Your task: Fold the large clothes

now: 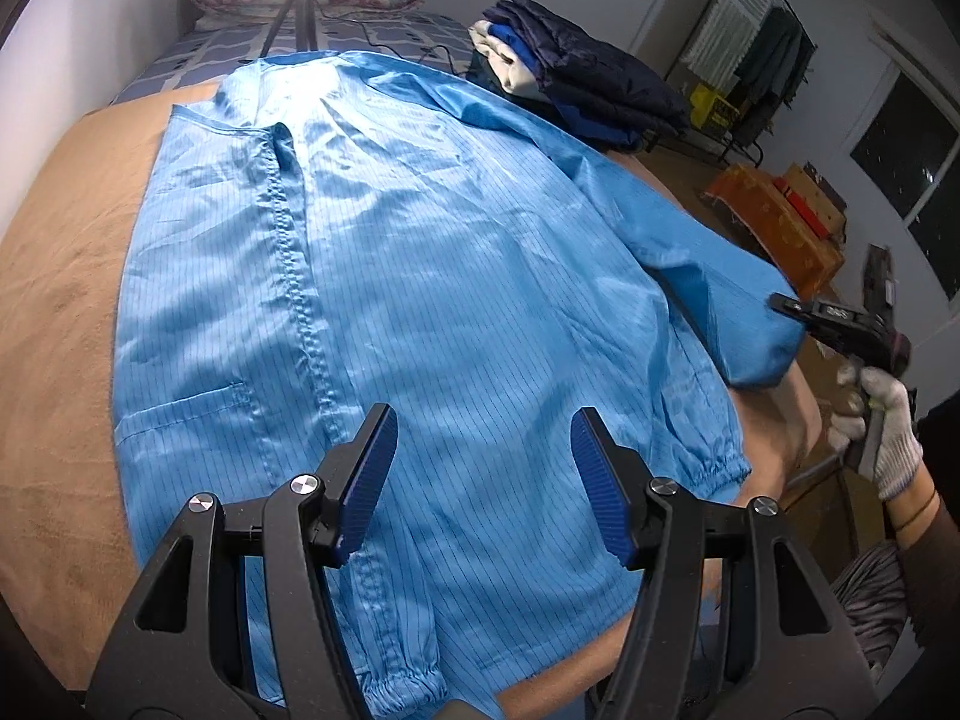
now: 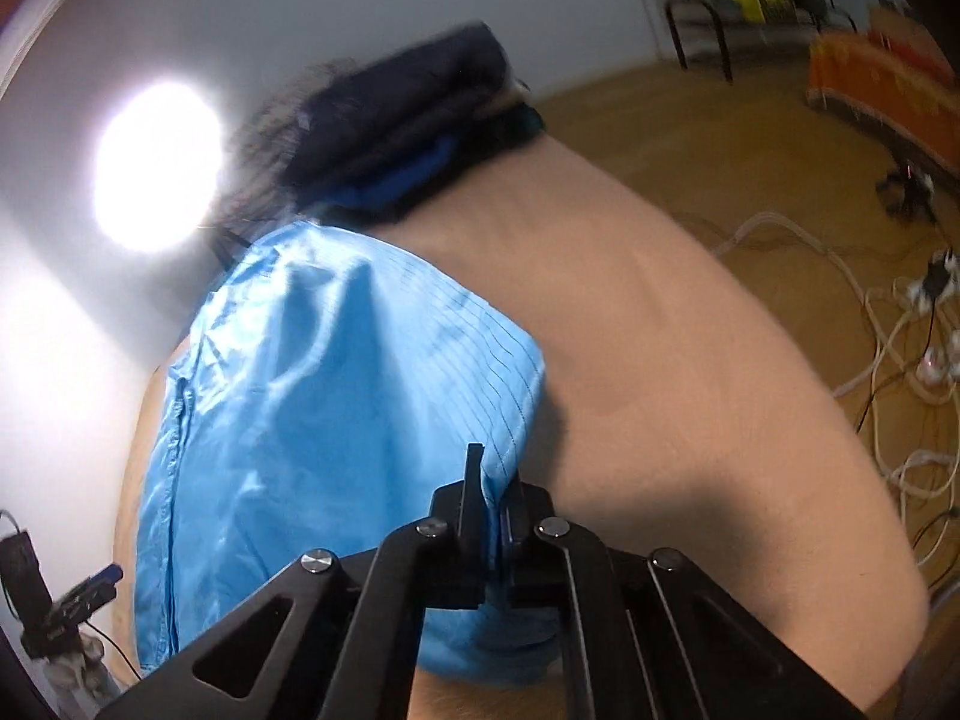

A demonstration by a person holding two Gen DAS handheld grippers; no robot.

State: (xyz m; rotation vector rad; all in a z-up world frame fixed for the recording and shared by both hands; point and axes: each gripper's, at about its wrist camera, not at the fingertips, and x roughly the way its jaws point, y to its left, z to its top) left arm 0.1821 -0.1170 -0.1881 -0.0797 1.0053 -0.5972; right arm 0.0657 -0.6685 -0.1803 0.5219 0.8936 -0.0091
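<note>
On bed [image 1: 54, 276], R tool [image 2: 493, 501] pinches coat [image 1: 420, 276] sleeve, apparently; L tool [image 1: 483, 480] spread.

Readable text: none that I can make out in either view.
Yellow crates [image 1: 714, 105]: dark marks on their sides, too small and blurred for me to read.
Orange cloth [image 1: 774, 222]: a pale pattern, no letters I can tell.
Right claw body [image 1: 840, 315]: small pale marks on its top face, too small to read.
Blue garment [image 1: 420, 276]: plain pinstripe, no label or tag showing.
Black device at left of the right-wrist view [image 2: 24, 588]: no marking I can read.
</note>
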